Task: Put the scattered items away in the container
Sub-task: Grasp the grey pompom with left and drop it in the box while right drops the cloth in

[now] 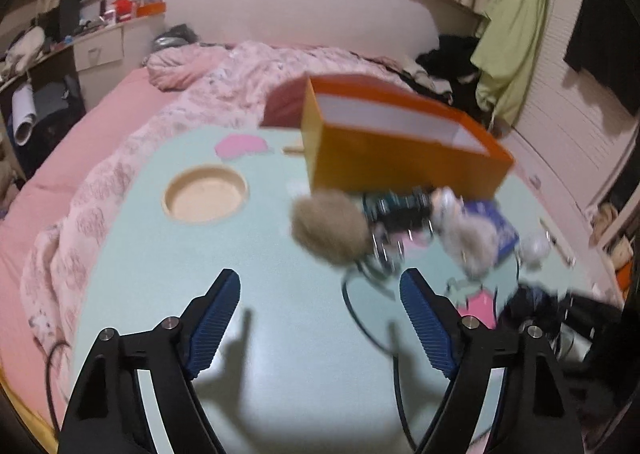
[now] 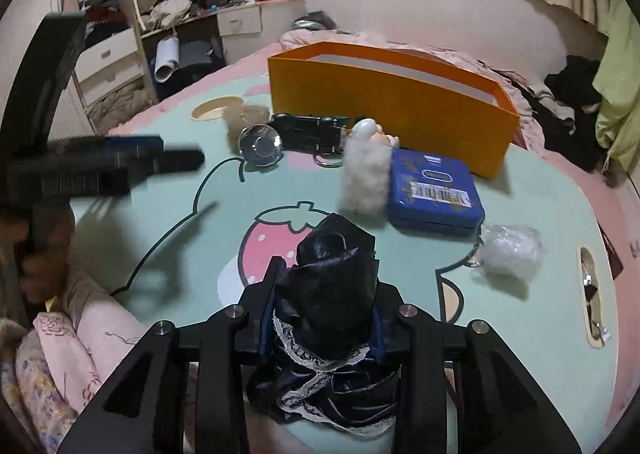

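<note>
An orange box [image 1: 400, 158] [image 2: 380, 102] stands open-topped at the far side of the mint table [image 1: 280, 334]. In front of it lie a tan fur ball [image 1: 328, 226] [image 2: 240, 118], a black toy car [image 2: 308, 130], a clear glass dish [image 2: 260, 144], a grey fur ball [image 2: 366, 178], a blue tin [image 2: 434, 190] and a crumpled white bag [image 2: 510, 250]. My right gripper [image 2: 326, 266] is shut on a bundle of black satin cloth [image 2: 332, 294] with lace trim, near the table's front edge. My left gripper [image 1: 320, 274] [image 2: 180, 152] hangs open above the table with nothing between its fingers.
The table lies on a bed with a pink quilt [image 1: 200, 70]. A round wooden recess [image 1: 204, 194] is sunk into the tabletop at the left, and a narrow slot [image 2: 592, 294] at the right. Shelves and drawers [image 2: 112, 54] stand beyond the bed.
</note>
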Available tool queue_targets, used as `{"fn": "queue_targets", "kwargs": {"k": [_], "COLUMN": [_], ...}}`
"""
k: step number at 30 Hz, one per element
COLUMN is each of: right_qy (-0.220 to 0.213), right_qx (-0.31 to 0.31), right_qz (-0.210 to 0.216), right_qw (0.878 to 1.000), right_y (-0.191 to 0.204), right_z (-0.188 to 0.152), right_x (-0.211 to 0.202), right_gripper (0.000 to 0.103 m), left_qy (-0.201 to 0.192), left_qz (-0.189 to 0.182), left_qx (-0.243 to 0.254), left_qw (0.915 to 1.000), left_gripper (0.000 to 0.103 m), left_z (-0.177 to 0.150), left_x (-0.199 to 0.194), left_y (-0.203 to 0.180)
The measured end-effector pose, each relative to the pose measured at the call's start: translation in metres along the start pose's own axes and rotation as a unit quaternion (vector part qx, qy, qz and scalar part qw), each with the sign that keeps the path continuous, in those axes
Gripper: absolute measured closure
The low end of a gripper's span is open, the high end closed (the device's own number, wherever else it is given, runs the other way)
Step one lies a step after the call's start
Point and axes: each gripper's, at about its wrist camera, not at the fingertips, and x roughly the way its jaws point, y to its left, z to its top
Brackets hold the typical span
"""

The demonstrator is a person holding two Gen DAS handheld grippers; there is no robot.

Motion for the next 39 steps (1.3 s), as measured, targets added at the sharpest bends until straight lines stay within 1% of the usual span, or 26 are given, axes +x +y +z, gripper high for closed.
{"fn": "queue_targets", "kwargs": {"k": [2,4,6,7,9,10,11,13,15,18,20,22,25,28,30,32,33,35,38,39], "right_qy": [-0.001,-0.001,0.0,0.0,-0.001,-0.001,-0.001,-0.001,-0.002,-0.002,-0.001,-0.001,0.002,-0.004,-0.011,-0.014,-0.015,-0.027,-0.039,-0.043], "right_qx": [0.006,0.004,0.001,0.001,0.003,0.003,0.004,0.005,0.007,0.008,0.007,0.007,0.023,0.042,0.048,0.052,0.052,0.055,0.078,0.082], "right_qz": [0.004,0.002,0.0,0.0,0.001,0.003,0.003,0.004,0.006,0.007,0.005,-0.002,-0.016,-0.007,-0.003,-0.004,-0.012,-0.021,-0.014,-0.018], "right_qw": [1.0,1.0,1.0,1.0,1.0,1.0,1.0,1.0,1.0,1.0,1.0,1.0,1.0,0.999,0.999,0.999,0.998,0.998,0.996,0.996], "right_y": [-0.004,-0.004,-0.005,-0.006,-0.005,-0.005,-0.005,-0.004,-0.004,-0.004,-0.003,-0.003,-0.008,-0.017,-0.022,-0.027,-0.03,-0.039,-0.054,-0.058], "right_z": [-0.002,-0.003,-0.003,-0.004,-0.001,-0.001,0.001,0.002,0.002,0.003,0.003,0.004,0.003,0.007,0.016,0.036,0.05,0.078,0.123,0.139], "right_x": [0.0,-0.001,-0.001,-0.002,-0.003,-0.003,-0.002,-0.001,-0.001,0.0,0.0,-0.001,-0.003,-0.009,-0.013,-0.016,-0.016,-0.017,-0.009,-0.003], "right_gripper": [0.066,0.066,0.066,0.066,0.066,0.066,0.066,0.066,0.066,0.066,0.066,0.066,0.067,0.069,0.069,0.069,0.069,0.069,0.069,0.069], "left_qy": [0.01,0.036,0.061,0.068,0.085,0.092,0.092,0.079,0.077,0.069,0.063,0.049,0.014,-0.014,-0.026,-0.029,-0.031,-0.032,-0.014,-0.007], "left_qz": [-0.004,-0.015,-0.015,-0.012,0.007,0.012,0.013,0.024,0.038,0.048,0.041,0.025,0.017,0.002,-0.017,-0.034,-0.038,-0.038,-0.043,-0.045], "left_qx": [-0.016,-0.029,-0.026,-0.021,-0.017,-0.02,-0.024,-0.017,0.004,0.033,0.031,0.02,0.023,0.027,0.026,0.028,0.031,0.036,0.026,0.023], "left_qw": [0.9998,0.9988,0.9977,0.9974,0.9962,0.9955,0.9954,0.9964,0.9963,0.9959,0.9967,0.9982,0.9995,0.9995,0.9992,0.9986,0.9983,0.9981,0.9987,0.9987], "left_gripper": [0.028,0.031,0.043,0.045,0.059,0.062,0.062,0.062,0.064,0.065,0.066,0.066,0.066,0.066,0.066,0.066,0.066,0.066,0.066,0.066], "left_z": [0.017,0.031,0.037,0.038,0.037,0.036,0.035,0.034,0.033,0.03,0.029,0.029,0.035,0.049,0.063,0.08,0.09,0.107,0.131,0.139], "left_x": [0.01,0.029,0.045,0.051,0.066,0.071,0.074,0.075,0.075,0.074,0.07,0.059,0.032,0.007,-0.003,-0.006,-0.004,0.004,0.03,0.04], "left_y": [0.005,0.005,-0.001,-0.004,-0.008,-0.007,-0.005,-0.004,-0.009,-0.013,-0.011,-0.006,-0.005,-0.007,-0.009,-0.015,-0.019,-0.028,-0.037,-0.038]}}
